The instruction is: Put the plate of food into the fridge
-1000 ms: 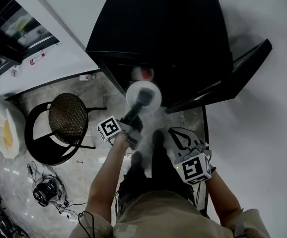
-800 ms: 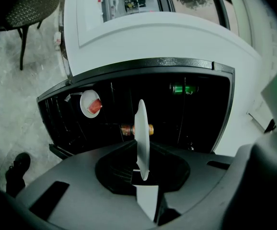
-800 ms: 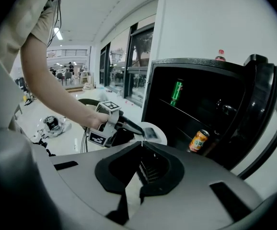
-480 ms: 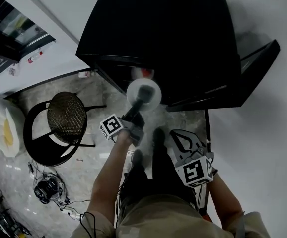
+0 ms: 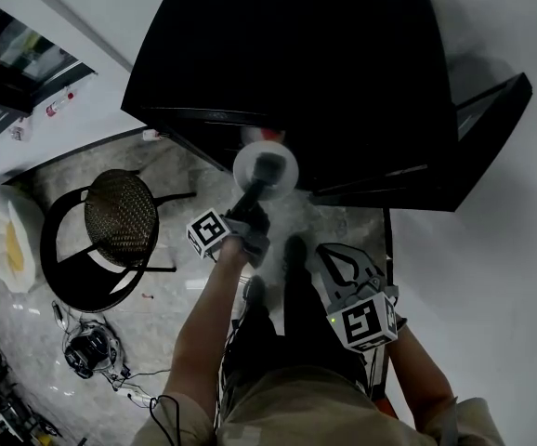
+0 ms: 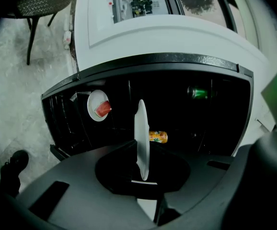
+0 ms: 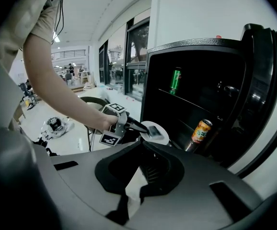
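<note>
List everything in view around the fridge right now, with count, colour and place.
fridge: 1, black, ahead, door open at right.
held plate: 1, white, level, just before the fridge opening.
plate with red food: 1, white, low inside the fridge.
orange can: 1, orange, lower level of the fridge.
green can: 1, green, upper shelf.
chair: 1, black frame with woven seat, floor left of fridge.
white and yellow object: 1, floor at far left; cannot identify.
cables: one tangle, dark, floor at lower left.
shoes: 2, dark, floor between the grippers.
left gripper: 1, dark, fingers shut on the held plate.
right gripper: 1, dark, fingers shut, empty, lower right in the head view.
</note>
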### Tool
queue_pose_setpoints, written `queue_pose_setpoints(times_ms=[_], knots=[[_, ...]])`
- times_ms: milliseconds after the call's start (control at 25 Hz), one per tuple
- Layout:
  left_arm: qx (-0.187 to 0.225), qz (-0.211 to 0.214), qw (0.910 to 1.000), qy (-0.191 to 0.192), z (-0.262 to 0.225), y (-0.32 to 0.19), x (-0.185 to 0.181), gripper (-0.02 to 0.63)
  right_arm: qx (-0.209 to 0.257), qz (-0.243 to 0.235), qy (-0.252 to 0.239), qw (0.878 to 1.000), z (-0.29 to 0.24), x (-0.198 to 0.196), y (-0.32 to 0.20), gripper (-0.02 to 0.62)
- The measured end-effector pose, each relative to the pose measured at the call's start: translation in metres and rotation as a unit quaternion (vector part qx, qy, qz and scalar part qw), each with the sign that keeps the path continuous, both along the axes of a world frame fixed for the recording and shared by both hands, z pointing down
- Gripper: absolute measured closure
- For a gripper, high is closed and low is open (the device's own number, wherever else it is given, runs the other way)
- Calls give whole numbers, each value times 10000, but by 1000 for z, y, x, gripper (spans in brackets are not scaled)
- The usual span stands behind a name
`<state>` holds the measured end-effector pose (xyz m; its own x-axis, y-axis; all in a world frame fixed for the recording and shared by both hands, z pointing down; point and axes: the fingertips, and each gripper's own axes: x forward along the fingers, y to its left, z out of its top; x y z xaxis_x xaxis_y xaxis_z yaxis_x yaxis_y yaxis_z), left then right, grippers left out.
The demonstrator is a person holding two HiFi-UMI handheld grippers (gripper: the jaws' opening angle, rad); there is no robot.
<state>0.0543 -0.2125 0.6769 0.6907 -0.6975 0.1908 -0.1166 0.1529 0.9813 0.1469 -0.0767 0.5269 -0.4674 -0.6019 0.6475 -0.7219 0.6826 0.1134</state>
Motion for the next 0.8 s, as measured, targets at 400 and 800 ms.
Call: queue_pose_setpoints(times_ms=[400, 800], knots=[[-28, -136, 9999, 54, 5, -14, 7, 572, -103, 31, -22, 9999, 5, 7, 0, 571], [-51, -153, 9999, -58, 14, -28, 7, 571, -173, 67, -80, 9998, 10, 5, -5, 571]])
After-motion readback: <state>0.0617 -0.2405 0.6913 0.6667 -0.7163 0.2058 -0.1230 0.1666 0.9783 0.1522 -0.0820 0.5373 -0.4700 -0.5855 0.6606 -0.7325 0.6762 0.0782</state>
